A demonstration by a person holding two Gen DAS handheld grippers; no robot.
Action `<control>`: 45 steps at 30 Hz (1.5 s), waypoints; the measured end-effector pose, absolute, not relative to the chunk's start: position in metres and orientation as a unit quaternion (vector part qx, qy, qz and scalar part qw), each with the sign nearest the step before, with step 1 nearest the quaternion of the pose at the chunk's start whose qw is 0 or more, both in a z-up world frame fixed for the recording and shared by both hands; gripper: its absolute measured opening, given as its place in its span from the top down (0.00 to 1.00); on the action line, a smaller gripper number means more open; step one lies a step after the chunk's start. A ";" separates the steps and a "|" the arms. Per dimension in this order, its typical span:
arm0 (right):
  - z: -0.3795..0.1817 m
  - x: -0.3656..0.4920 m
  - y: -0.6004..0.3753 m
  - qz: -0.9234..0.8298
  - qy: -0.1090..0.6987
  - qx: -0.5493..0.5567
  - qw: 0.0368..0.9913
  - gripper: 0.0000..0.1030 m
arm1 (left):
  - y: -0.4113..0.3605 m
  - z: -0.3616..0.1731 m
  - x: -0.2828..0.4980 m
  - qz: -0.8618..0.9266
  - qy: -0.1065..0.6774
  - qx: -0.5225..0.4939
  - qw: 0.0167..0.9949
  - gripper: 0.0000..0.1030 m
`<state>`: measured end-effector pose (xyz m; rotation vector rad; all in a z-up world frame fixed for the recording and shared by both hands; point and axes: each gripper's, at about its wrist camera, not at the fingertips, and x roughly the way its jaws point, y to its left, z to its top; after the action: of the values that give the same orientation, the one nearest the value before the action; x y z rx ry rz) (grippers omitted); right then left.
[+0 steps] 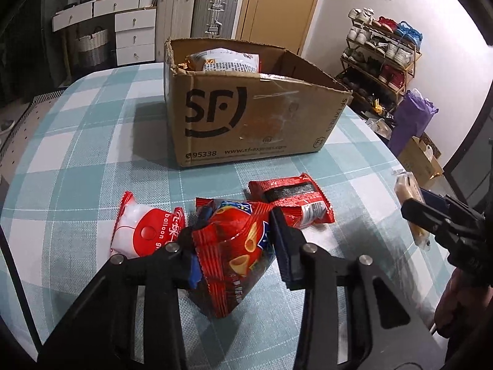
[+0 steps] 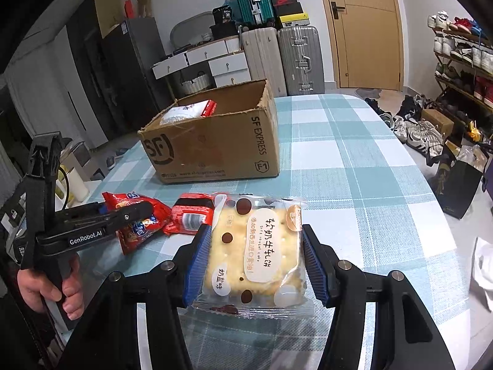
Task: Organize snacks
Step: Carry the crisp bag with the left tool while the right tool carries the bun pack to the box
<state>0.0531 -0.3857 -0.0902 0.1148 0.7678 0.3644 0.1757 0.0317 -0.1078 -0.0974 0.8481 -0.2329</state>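
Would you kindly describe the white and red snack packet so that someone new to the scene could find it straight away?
Start at the open cardboard box on the checked tablecloth; three packets lie in front of it. The balloon gum packet is leftmost, beside the red chip bag that the left gripper is shut on. It alone is mostly white, with a red circle.

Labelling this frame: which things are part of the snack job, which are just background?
Job:
- red chip bag, in left gripper
- nougat cake pack, in right gripper
- red wrapper
- balloon gum pack
- SF box

Background:
- suitcases
- shoe rack
- drawers
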 end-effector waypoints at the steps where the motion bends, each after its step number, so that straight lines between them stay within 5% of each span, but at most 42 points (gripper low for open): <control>1: -0.089 0.052 -0.385 0.177 0.370 0.054 0.910 0.44 | 0.032 -0.107 0.174 -0.112 0.410 -0.047 0.904 0.66; 26: -0.054 0.040 -0.370 0.205 0.340 0.049 0.916 0.44 | 0.048 -0.051 0.142 -0.122 0.367 -0.056 0.920 0.66; 45: 0.000 0.092 -0.353 0.271 0.314 0.082 0.906 0.44 | 0.055 0.043 0.151 -0.135 0.296 -0.030 0.945 0.66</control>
<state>0.0916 -0.3531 0.0003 0.1694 0.6485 0.5598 0.1507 0.0549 0.0432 -0.0606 0.6024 -0.2749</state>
